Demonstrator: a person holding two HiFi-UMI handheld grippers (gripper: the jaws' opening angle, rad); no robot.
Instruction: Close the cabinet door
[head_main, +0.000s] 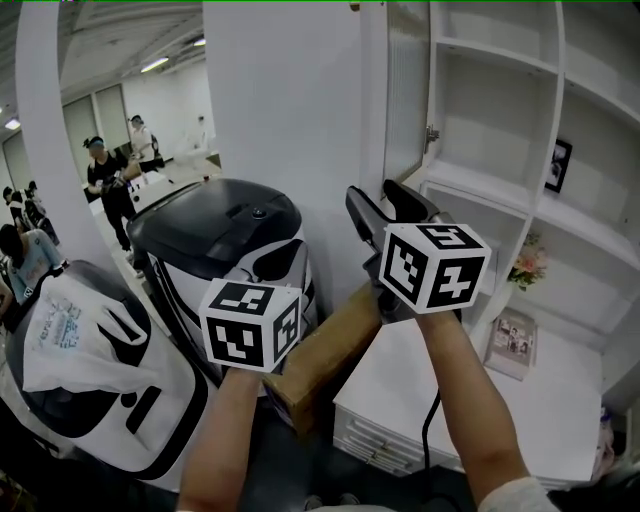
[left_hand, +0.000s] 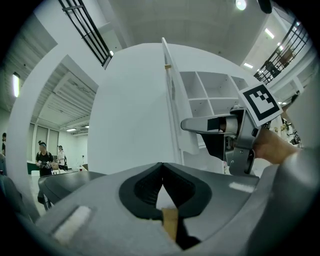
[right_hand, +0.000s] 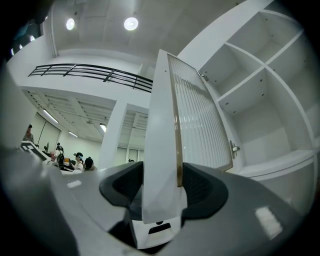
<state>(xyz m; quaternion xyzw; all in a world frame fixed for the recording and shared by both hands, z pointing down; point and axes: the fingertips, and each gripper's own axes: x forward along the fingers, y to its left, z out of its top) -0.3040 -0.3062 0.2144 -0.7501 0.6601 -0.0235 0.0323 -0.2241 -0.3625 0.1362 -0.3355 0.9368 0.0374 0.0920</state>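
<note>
Head view: a white bin (head_main: 215, 232) with a glossy black lid stands at the left against a white wall (head_main: 280, 100), a white plastic bag (head_main: 75, 335) lies lower left, and a cardboard box (head_main: 325, 352) lies tilted between the bin and a low white drawer unit (head_main: 480, 395). On the open shelves (head_main: 500, 60) at the right sit a small framed picture (head_main: 558, 165), pink flowers (head_main: 528, 263) and a booklet (head_main: 513, 343). People (head_main: 105, 180) stand far off at the left. The cabinet door (right_hand: 159, 165) hangs open, upright, long axis vertical, its free edge toward the person and its ribbed glass facing the shelves. The right gripper (right_hand: 162, 186) is clamped on that edge. The left gripper (left_hand: 162, 172) has its jaws together, empty, low near the box. The bag's print is too blurred to read
</note>
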